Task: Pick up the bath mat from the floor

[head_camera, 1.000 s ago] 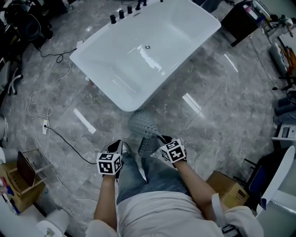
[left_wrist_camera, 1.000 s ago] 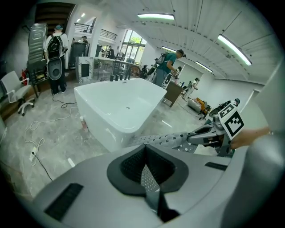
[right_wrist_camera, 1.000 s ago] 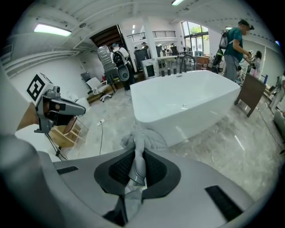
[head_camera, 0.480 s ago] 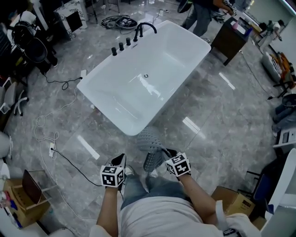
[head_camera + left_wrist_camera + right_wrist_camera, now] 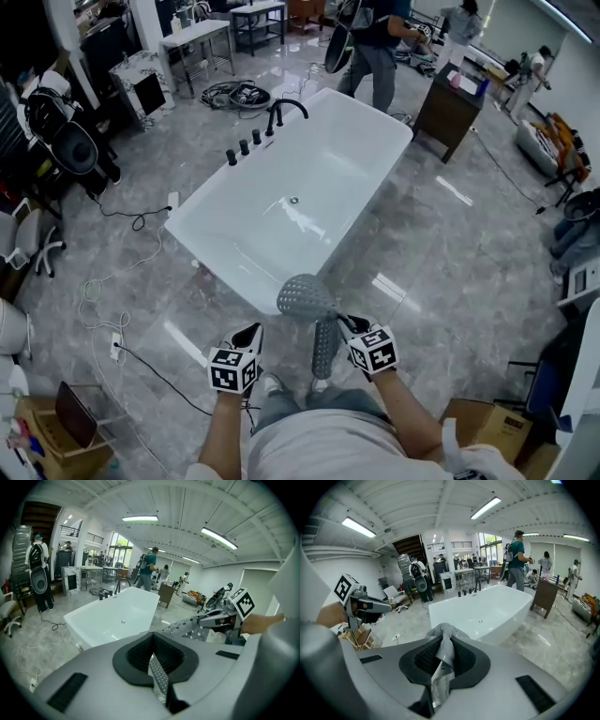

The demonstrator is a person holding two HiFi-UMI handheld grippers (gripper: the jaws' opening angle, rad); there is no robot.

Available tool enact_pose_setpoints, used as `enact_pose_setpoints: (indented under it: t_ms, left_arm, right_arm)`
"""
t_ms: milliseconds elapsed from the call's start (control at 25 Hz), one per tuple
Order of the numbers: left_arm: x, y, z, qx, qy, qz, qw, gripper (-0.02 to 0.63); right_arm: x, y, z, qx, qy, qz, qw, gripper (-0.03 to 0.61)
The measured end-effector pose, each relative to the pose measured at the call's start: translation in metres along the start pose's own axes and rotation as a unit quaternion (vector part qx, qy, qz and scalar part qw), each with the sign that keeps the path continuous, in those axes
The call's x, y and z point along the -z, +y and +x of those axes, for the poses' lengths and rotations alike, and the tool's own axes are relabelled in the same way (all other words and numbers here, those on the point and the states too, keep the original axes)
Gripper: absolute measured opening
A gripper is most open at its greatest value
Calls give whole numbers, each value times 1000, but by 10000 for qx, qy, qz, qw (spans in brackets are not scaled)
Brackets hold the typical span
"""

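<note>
The bath mat [image 5: 307,298], grey and full of small holes, hangs off the floor in front of the person's knees. My right gripper [image 5: 349,325] is shut on a bunched fold of the mat [image 5: 441,641], which sticks out past the pads. My left gripper [image 5: 253,331] is to its left at about the same height, jaws shut. A narrow perforated strip of the mat [image 5: 158,677] shows between its pads. In the left gripper view the mat [image 5: 185,627] stretches across from the right gripper.
A white bathtub [image 5: 291,187] with a black faucet [image 5: 284,112] stands just ahead on the grey marble floor. Cables [image 5: 112,281] trail at the left. A cardboard box [image 5: 476,422] sits at the lower right. A dark cabinet [image 5: 453,101] and people [image 5: 375,47] are beyond the tub.
Both grippers have risen with the mat, which now hangs higher and longer. The head view has tipped up, showing more of the room beyond the tub.
</note>
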State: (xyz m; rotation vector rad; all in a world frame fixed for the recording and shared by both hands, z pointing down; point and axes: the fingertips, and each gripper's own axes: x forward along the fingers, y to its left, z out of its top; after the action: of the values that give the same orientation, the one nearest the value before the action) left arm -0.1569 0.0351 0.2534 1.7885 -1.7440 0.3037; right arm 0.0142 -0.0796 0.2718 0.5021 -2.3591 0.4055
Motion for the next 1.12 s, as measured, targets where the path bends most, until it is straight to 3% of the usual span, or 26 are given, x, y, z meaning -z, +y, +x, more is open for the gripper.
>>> enact_pose_setpoints:
  t_ms: [160,520,800,1120]
  left_arm:
    - [-33,-2,-15,102,-224,77,9997,17]
    - [-111,-8,-57,303,-1192,187,9922,17]
    - [-154,-17,-81,439,-1764,376,9826,17]
    - [-181,-38,-103,630,-2222,561,9713,17]
  right_arm:
    - [-37,2,-25,66,-340,-18,9994,57]
    - [-102,13,-72,109,-1180,178,9928,57]
    - [-131,18,-95,84,-1635,445,9855,57]
    - [-153,21,-124,94,-2020,346,9787,57]
